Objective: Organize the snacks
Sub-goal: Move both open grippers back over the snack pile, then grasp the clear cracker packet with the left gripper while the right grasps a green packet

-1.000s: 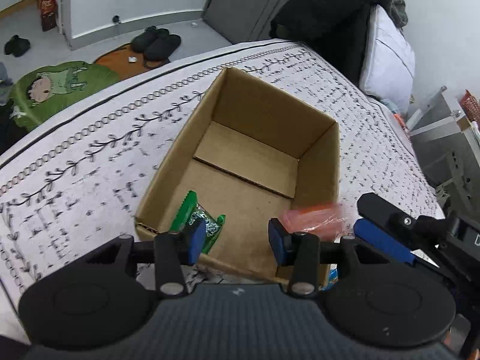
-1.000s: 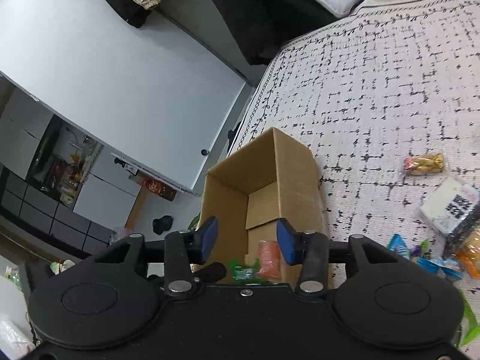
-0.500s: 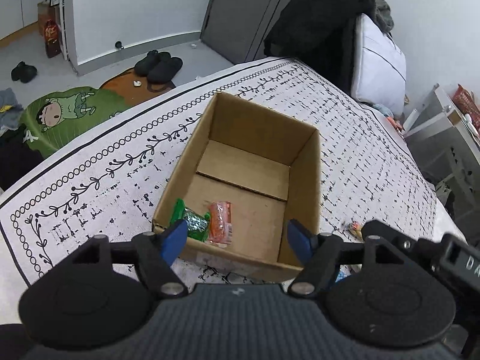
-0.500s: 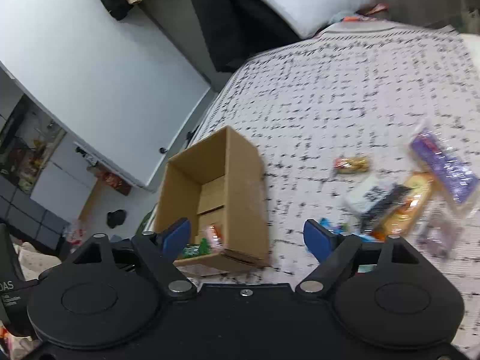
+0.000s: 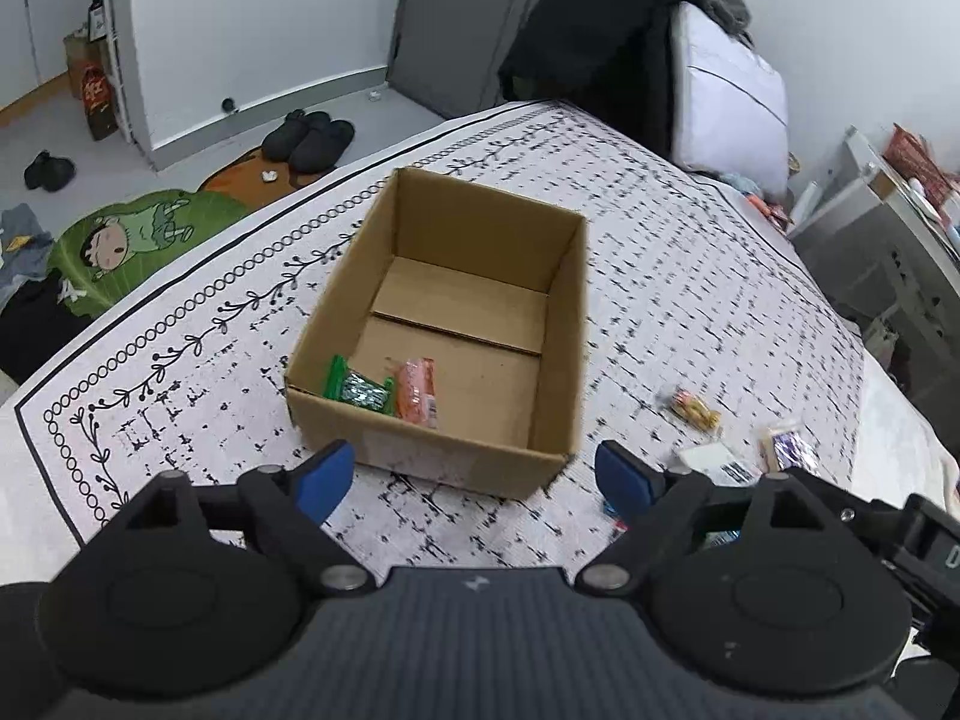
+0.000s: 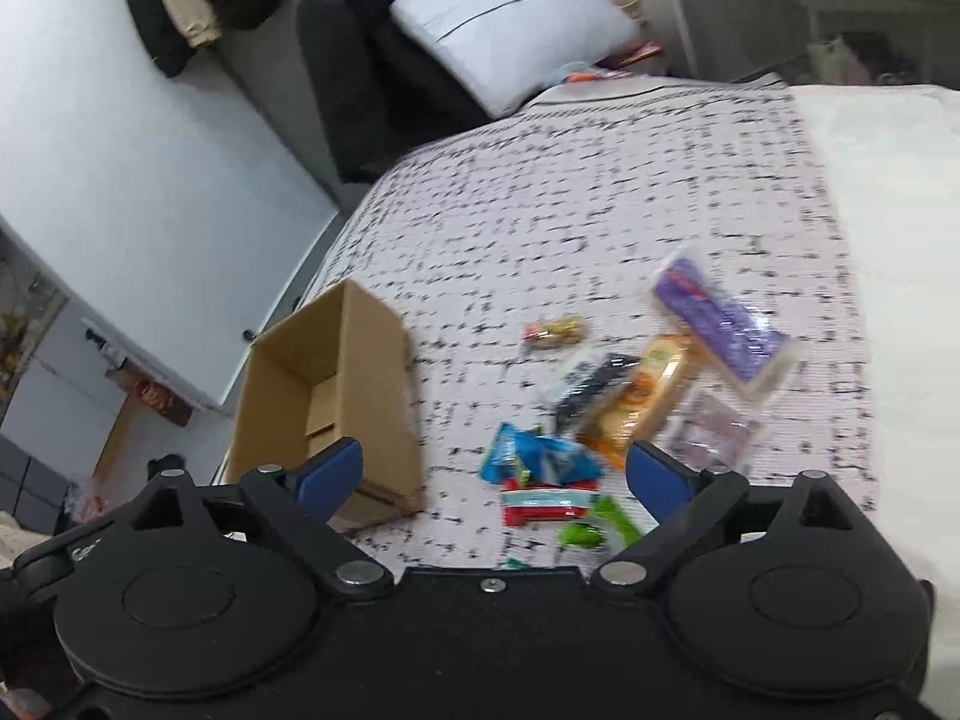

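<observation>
Two snacks (image 5: 384,393) are already laid in the box (image 5: 558,360), a heap (image 6: 612,414) is left outside, and both grippers (image 5: 474,480) (image 6: 492,480) are spread empty.

cardboard box (image 6: 336,384), loose snack packets (image 6: 630,402) beside; patterned bedcover (image 6: 600,192)

White walls (image 5: 252,18), grey floor (image 5: 198,144), patterned bedspread (image 5: 690,276).

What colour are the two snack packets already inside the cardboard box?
One green packet, one orange packet; clearest in the left wrist view.
</observation>
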Demonstrator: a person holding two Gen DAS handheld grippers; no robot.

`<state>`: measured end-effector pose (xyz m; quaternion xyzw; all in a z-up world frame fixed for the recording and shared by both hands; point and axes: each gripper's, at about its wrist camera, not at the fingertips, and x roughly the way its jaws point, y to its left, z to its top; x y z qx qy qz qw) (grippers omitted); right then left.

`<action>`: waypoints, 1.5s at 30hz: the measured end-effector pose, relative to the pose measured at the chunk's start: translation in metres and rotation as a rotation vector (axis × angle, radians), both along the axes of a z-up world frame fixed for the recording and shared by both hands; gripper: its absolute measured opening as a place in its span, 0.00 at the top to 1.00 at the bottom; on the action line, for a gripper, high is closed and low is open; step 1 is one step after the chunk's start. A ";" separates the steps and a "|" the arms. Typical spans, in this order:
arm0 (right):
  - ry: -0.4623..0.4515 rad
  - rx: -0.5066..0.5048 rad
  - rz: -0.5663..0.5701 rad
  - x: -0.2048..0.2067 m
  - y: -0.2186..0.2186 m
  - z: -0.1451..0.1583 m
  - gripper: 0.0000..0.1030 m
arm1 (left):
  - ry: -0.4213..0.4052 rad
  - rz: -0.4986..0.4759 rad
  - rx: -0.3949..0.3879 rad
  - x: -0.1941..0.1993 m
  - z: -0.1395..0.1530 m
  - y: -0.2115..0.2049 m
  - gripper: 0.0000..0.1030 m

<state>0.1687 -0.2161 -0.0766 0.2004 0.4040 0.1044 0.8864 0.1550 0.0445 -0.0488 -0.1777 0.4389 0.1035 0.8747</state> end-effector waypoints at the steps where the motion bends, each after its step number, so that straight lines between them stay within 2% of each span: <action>1: -0.007 0.000 -0.011 -0.004 -0.003 0.001 0.07 | -0.003 -0.006 0.004 -0.002 0.001 -0.003 0.14; 8: -0.049 -0.008 -0.069 -0.029 -0.016 0.004 0.00 | -0.020 -0.037 0.016 -0.018 0.008 -0.019 0.00; 14: -0.048 0.009 -0.114 -0.043 -0.026 0.001 0.00 | -0.039 -0.082 -0.006 -0.033 0.011 -0.030 0.00; 24: 0.005 0.011 -0.166 -0.061 -0.040 -0.009 0.00 | -0.055 -0.124 0.010 -0.051 0.011 -0.047 0.00; 33: 0.090 0.116 -0.193 -0.058 -0.056 -0.022 0.01 | -0.015 -0.134 -0.003 -0.058 0.003 -0.054 0.00; 36: 0.113 0.139 -0.193 -0.054 -0.056 -0.028 0.05 | 0.002 -0.123 -0.017 -0.059 -0.001 -0.054 0.00; 41: 0.167 0.160 -0.198 -0.045 -0.055 -0.040 0.20 | 0.002 -0.128 -0.009 -0.057 -0.004 -0.057 0.00; 45: 0.198 0.157 -0.198 -0.038 -0.051 -0.048 0.24 | 0.014 -0.138 -0.029 -0.052 -0.013 -0.060 0.01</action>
